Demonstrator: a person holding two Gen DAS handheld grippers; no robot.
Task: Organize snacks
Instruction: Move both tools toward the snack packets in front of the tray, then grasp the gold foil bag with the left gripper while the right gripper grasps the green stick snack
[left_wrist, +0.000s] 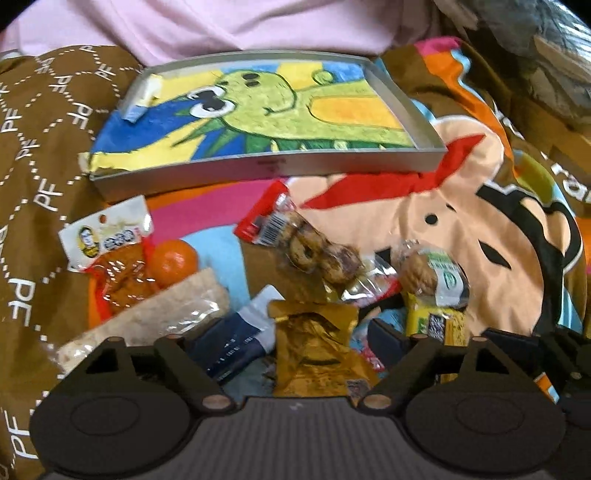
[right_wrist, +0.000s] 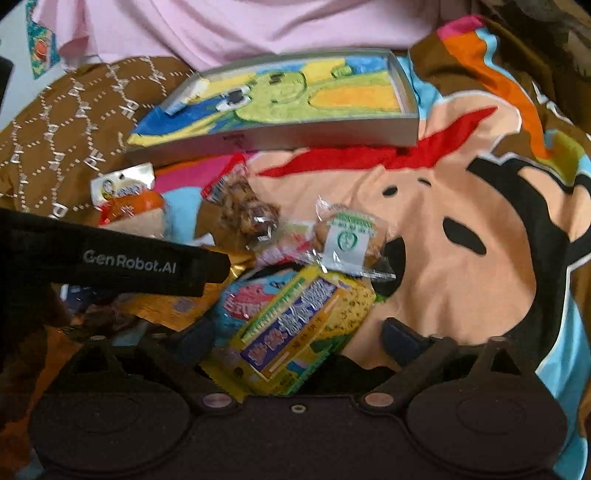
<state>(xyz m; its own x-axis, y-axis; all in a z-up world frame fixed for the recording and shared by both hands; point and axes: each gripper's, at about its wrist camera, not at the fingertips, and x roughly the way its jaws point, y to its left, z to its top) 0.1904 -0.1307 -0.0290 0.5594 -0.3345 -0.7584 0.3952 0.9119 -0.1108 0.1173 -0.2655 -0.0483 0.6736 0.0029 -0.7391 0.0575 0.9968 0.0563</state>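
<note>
Snack packets lie heaped on a cartoon-print bedspread (left_wrist: 461, 206). My left gripper (left_wrist: 306, 343) is open and hangs low over a crumpled gold packet (left_wrist: 317, 354), which lies between its fingers; no pad visibly presses on it. A navy and white packet (left_wrist: 240, 332) lies by its left finger. My right gripper (right_wrist: 295, 341) is open over a yellow-green packet (right_wrist: 291, 328); the right fingertip (right_wrist: 399, 341) stands apart from it. In the right wrist view, the left gripper's black body (right_wrist: 147, 262) crosses from the left. A shallow grey tray (left_wrist: 269, 170), lined with a dinosaur drawing, lies beyond the heap.
Around the heap lie a red-ended pack of round cookies (left_wrist: 306, 243), a wrapped walnut (left_wrist: 428, 277), an orange (left_wrist: 175, 260), a white-topped orange pouch (left_wrist: 110, 254) and a pale cracker bar (left_wrist: 166, 310). Brown patterned cloth (left_wrist: 48, 147) lies left, pink cloth (left_wrist: 221, 26) behind the tray.
</note>
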